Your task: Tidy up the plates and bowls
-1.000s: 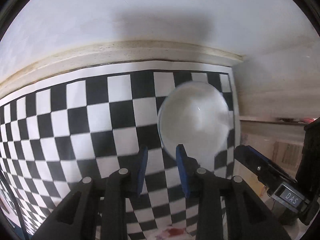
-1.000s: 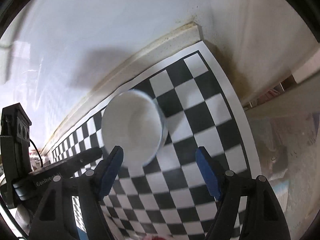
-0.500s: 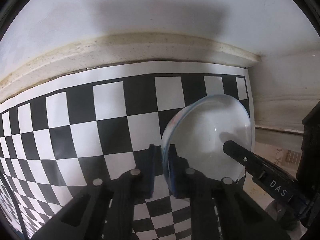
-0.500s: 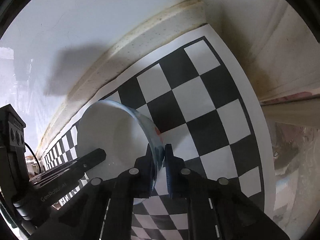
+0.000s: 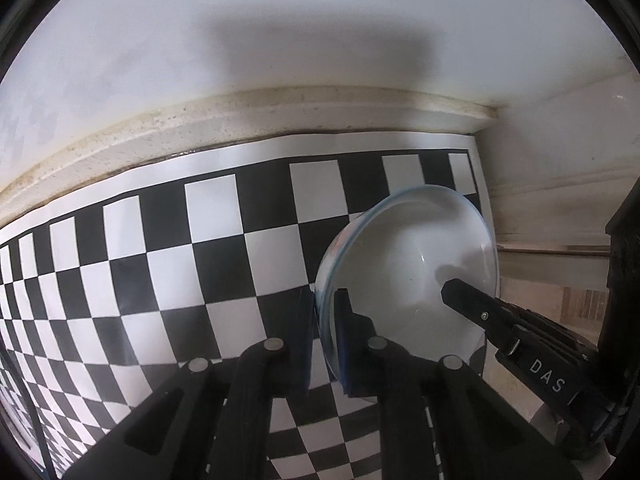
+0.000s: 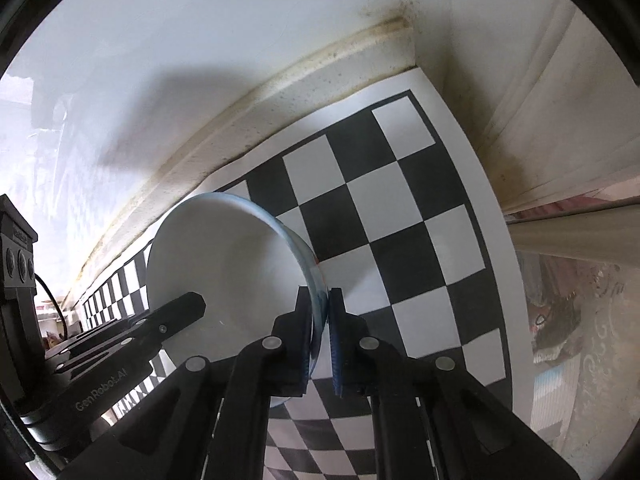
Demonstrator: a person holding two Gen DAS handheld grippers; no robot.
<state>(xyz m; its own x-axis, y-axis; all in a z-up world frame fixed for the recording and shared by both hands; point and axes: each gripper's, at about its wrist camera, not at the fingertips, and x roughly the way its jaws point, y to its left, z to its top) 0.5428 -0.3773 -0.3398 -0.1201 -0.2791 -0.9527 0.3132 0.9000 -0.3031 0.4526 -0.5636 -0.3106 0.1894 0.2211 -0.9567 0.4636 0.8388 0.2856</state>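
Note:
A white bowl with a bluish rim is held by both grippers over the black-and-white checkered mat. My left gripper is shut on the bowl's left rim, one finger inside and one outside. My right gripper is shut on the bowl's right rim; the bowl fills the left middle of the right wrist view. Each gripper shows in the other's view: the right one reaches in from the right, the left one from the left.
A beige backsplash ledge and white wall stand behind the mat. The mat's right edge ends near a side wall, with a lower floor area beyond it.
Both grippers closed from open onto opposite rims of the bowl. The bowl now sits larger and closer in both views, near the mat's back right corner.

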